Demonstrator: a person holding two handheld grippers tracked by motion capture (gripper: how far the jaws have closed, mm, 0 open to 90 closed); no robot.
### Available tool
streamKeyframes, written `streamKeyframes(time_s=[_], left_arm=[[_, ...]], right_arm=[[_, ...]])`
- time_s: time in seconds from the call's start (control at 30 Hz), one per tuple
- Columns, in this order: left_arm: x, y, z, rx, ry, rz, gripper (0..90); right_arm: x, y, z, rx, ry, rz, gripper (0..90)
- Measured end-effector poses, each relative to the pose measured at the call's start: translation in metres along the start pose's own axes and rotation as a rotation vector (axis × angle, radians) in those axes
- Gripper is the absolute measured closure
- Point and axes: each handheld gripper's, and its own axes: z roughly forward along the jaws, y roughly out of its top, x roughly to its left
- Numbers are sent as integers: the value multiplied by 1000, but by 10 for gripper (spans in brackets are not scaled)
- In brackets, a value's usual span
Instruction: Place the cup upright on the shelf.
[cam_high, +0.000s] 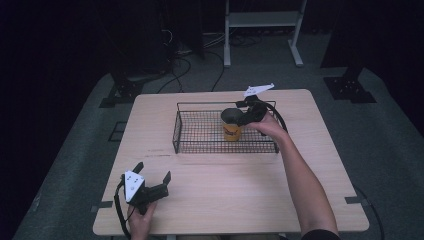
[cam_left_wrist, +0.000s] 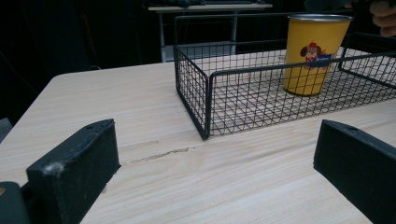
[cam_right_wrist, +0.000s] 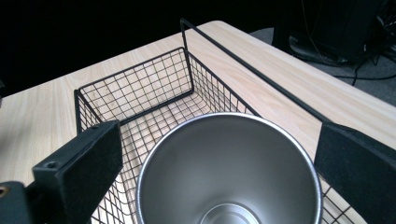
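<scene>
A yellow metal cup (cam_high: 231, 131) with a cartoon print stands upright inside a black wire basket (cam_high: 200, 149) on the wooden table (cam_high: 225, 200). My right gripper (cam_high: 235, 112) hovers at the cup's rim. In the right gripper view its open jaws (cam_right_wrist: 222, 140) flank the cup (cam_right_wrist: 229, 172), with a small gap on each side. My left gripper (cam_high: 153, 171) rests near the table's front left corner, open and holding nothing. In the left gripper view, its jaws (cam_left_wrist: 215, 158) point toward the basket (cam_left_wrist: 205, 93) and the cup (cam_left_wrist: 313, 60).
The basket sits at the table's middle back, with bare wood in front and to both sides. A thin scratch (cam_left_wrist: 159, 154) marks the table near the basket's front left corner. Cables (cam_high: 185, 60) and a metal stand (cam_high: 262, 30) are on the floor behind.
</scene>
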Motion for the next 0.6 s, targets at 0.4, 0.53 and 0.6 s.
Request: streamKeyframes(time_s=[0.4, 0.53, 0.6], left_arm=[[-1, 0, -1, 2, 1, 4, 0], [-1, 0, -1, 0, 2, 6, 0], [-1, 0, 0, 3, 3, 5, 0]], right_arm=[[8, 2, -25, -25, 6, -8, 8], [11, 2, -31, -24, 12, -10, 8], [13, 2, -34, -31, 18, -10, 8]])
